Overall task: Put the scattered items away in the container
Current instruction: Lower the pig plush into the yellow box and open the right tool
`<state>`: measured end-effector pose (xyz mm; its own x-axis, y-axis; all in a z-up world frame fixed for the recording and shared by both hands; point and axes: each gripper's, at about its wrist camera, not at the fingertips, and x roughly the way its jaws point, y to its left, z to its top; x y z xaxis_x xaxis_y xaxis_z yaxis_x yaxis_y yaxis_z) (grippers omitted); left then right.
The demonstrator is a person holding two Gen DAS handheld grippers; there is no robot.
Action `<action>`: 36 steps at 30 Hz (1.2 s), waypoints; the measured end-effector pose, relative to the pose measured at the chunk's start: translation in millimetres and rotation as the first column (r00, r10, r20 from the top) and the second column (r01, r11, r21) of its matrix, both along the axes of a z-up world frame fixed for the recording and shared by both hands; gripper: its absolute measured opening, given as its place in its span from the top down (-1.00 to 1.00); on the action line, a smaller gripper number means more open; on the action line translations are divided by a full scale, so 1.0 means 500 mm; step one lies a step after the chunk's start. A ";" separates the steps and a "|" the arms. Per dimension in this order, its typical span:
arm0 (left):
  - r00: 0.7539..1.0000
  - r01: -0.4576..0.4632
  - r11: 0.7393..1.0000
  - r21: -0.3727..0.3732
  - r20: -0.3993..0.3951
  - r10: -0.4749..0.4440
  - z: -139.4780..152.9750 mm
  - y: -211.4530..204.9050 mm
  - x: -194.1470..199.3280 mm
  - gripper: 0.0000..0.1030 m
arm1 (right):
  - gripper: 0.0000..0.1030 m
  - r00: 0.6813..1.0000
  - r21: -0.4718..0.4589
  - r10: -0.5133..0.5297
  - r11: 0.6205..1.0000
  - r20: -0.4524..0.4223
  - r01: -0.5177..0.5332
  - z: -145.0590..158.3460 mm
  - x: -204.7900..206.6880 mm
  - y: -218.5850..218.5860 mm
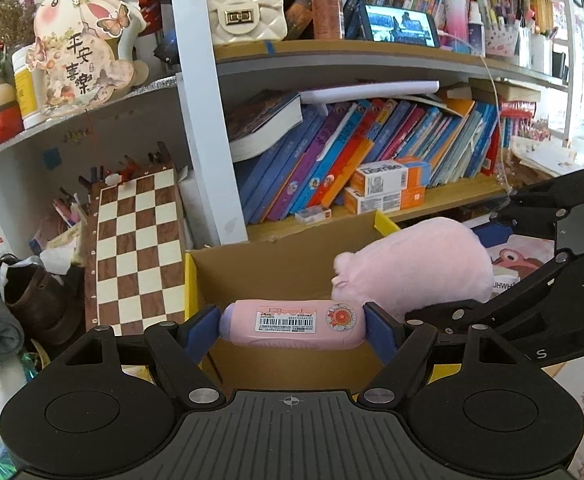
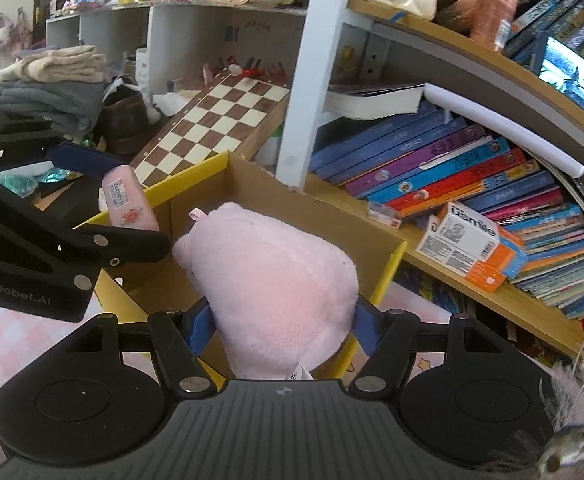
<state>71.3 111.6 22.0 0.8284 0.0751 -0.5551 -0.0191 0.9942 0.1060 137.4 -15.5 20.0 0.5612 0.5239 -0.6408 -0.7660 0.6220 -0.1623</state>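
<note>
carrying step, both loads over open cardboard box (image 2: 380, 276); left gripper (image 1: 292, 330) clamped endwise on pink case (image 1: 292, 322); right gripper (image 2: 279, 326) squeezing pink plush (image 2: 275, 276); next likely: lower, release inside.

A pink oblong case (image 1: 292, 323) with a barcode label is held crosswise above the open yellow-edged cardboard box (image 1: 251, 264). A pink plush toy (image 2: 275, 288) is held over the same box.
</note>
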 end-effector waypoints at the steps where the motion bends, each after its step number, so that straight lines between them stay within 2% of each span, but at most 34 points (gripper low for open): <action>1: 1.000 -0.001 1.000 0.001 -0.003 0.001 -0.002 0.001 0.001 -0.51 | -0.28 1.000 -0.003 0.004 1.000 -0.004 -0.004 -0.003 0.002 0.003; 25: 0.999 -0.012 0.999 -0.031 -0.047 0.011 -0.036 0.014 0.022 -0.51 | -0.32 0.995 -0.048 0.030 0.998 -0.100 -0.035 -0.063 0.032 0.046; 36: 0.999 -0.017 0.999 -0.033 -0.050 0.016 -0.039 0.018 0.026 -0.51 | -0.34 0.994 -0.052 0.025 0.998 -0.108 -0.030 -0.074 0.043 0.059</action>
